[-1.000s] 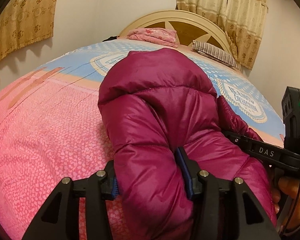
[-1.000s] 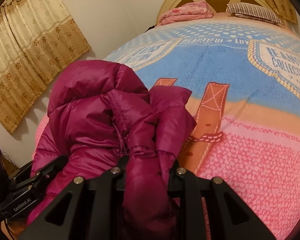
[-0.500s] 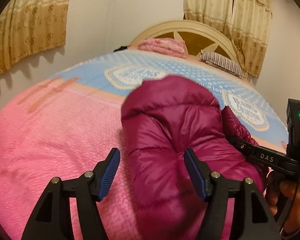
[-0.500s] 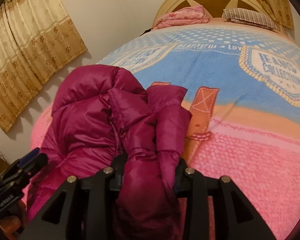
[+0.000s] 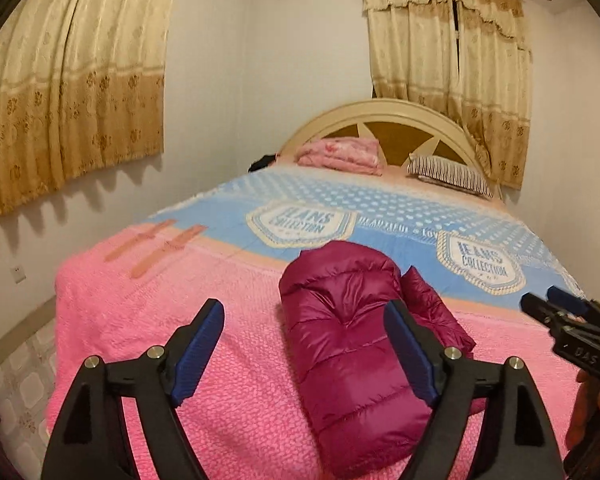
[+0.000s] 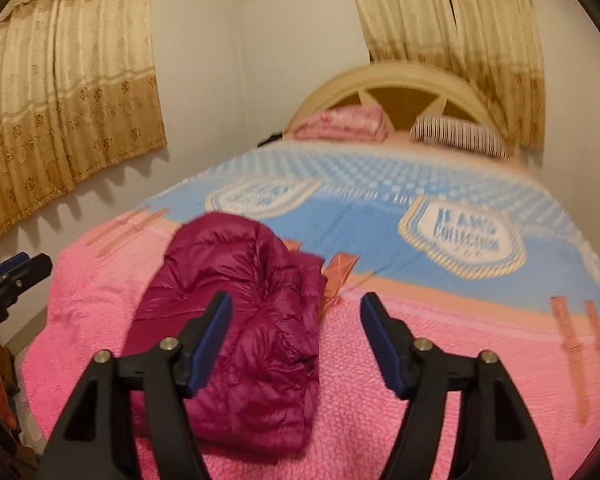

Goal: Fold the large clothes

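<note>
A magenta puffer jacket (image 5: 352,344) lies folded into a bundle on the pink end of the bed; it also shows in the right wrist view (image 6: 244,312). My left gripper (image 5: 304,344) is open and empty, raised above and before the jacket, its right finger in front of the bundle. My right gripper (image 6: 296,336) is open and empty, raised just right of the jacket. The right gripper's tip also shows at the right edge of the left wrist view (image 5: 556,312), and the left gripper's tip at the left edge of the right wrist view (image 6: 8,276).
The bed carries a pink and blue blanket (image 5: 380,208). A folded pink quilt (image 5: 340,154) and a striped pillow (image 5: 452,174) lie by the headboard (image 5: 384,112). Curtains (image 5: 68,80) hang on the left wall. The bed's left edge drops to a tiled floor (image 5: 20,380).
Both grippers let go of the jacket, opened wide and pulled back and up. The jacket now rests folded on the bed.
</note>
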Motion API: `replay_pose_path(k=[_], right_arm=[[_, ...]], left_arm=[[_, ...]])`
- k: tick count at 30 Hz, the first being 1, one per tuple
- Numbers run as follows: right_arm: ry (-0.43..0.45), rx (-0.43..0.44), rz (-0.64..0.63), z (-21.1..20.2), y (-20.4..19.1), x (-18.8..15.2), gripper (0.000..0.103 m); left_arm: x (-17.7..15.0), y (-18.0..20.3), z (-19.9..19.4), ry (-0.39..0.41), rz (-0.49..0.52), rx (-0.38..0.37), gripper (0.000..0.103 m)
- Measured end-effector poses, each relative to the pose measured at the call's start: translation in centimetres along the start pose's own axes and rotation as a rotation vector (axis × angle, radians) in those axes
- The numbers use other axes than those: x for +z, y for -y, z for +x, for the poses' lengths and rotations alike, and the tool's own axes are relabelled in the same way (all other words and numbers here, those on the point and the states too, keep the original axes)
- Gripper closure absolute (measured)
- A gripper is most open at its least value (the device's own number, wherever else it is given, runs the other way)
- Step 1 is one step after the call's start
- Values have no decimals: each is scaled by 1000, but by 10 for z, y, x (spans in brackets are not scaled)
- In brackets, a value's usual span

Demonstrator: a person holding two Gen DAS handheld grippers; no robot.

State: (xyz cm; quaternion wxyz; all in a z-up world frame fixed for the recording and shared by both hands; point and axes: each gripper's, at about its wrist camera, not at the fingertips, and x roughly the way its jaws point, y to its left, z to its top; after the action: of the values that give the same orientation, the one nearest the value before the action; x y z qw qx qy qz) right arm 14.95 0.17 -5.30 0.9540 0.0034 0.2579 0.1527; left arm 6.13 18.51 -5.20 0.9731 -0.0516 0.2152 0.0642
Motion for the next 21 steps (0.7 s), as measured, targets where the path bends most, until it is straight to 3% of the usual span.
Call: replay_pose_path(k=[7, 21], right_arm=[[64, -22, -52, -28, -18, 5, 29], [52, -12, -42, -29, -16, -2, 29]], left_arm=[[0, 1, -6, 21, -10, 4, 20], [-5, 0, -4, 8, -7, -1, 20]])
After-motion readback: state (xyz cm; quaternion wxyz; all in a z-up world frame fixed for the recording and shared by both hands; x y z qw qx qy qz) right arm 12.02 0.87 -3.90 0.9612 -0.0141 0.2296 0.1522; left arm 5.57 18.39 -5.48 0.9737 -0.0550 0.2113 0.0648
